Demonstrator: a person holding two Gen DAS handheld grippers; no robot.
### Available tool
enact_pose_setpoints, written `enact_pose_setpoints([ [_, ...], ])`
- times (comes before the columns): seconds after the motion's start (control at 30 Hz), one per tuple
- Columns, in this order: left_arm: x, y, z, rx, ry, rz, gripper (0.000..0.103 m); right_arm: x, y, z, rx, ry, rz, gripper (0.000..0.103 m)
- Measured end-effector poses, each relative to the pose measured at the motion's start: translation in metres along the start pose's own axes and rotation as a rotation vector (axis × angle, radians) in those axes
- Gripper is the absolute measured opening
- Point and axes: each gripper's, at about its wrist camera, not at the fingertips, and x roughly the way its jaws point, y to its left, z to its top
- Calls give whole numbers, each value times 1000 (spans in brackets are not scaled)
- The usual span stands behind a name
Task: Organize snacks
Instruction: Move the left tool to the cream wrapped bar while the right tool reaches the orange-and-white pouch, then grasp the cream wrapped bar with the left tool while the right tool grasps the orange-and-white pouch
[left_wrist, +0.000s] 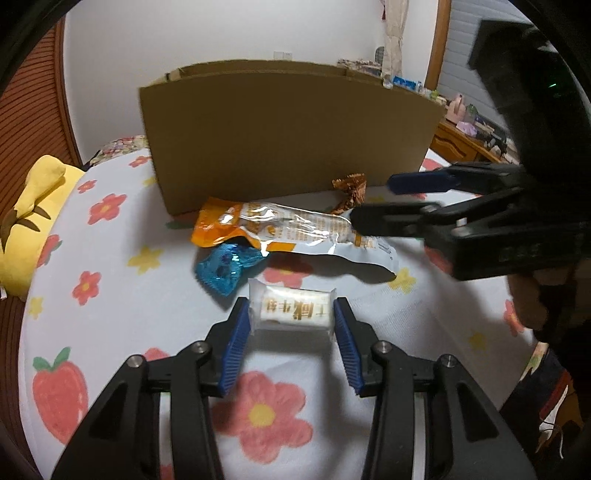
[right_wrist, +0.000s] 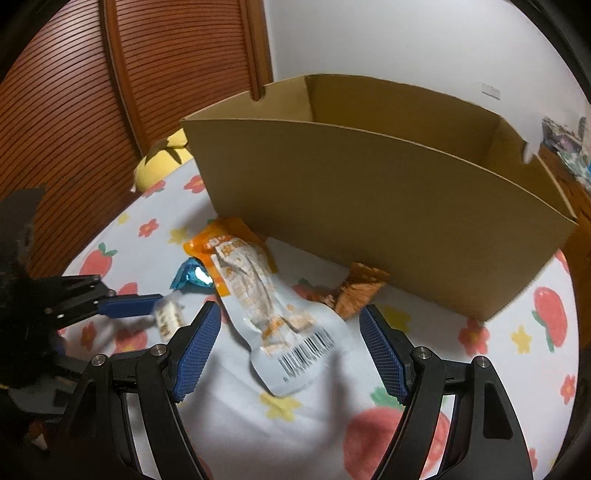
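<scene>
While my left gripper (left_wrist: 291, 314) sat low over the sheet (left_wrist: 122, 295), its left-wrist view showed the blue pads (left_wrist: 236, 347) spread on either side of a white candy (left_wrist: 291, 312). Each pad stood just beside a crimped end of the wrapper; whether they touched it I could not tell. Just past the candy lay a blue foil piece (left_wrist: 225, 267), and behind that a long pouch (left_wrist: 295, 232), orange at its left end and pale at its right. A brown foil wrapper (left_wrist: 349, 192) lay at the foot of the box (left_wrist: 288, 136), which stood upright at the back. My right gripper (left_wrist: 369, 201) came in from the right, jaws apart, lower finger over the pale end of the pouch. A yellow plush (left_wrist: 29, 218) lay at the left edge.

From the right wrist, the right gripper (right_wrist: 290, 319) was spread wide, hovering above the barcode end of the pouch (right_wrist: 258, 295), holding nothing. The pouch ran diagonally from the box (right_wrist: 369, 206) toward me. The brown wrapper (right_wrist: 360, 291) lay against the box's front wall, near the right pad (right_wrist: 382, 354). The blue foil (right_wrist: 192, 277) touched the pouch's orange end. At the left, the left gripper (right_wrist: 159, 306) showed one blue finger against the white candy (right_wrist: 168, 319), blurred. The box was open-topped; its floor was hidden.
</scene>
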Motion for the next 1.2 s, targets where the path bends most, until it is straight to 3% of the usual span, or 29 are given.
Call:
enact_pose_setpoints([
  [0.87, -16, 39, -14, -62, -18, 43, 44, 76, 32, 22, -187, 172, 40, 80],
  [1.03, -16, 38, -15, -59, -15, 44, 44, 71, 38, 19, -226, 172, 34, 56],
  [1.2, -19, 38, -16, -66, -19, 45, 44, 59, 43, 11, -258, 159, 9, 45],
])
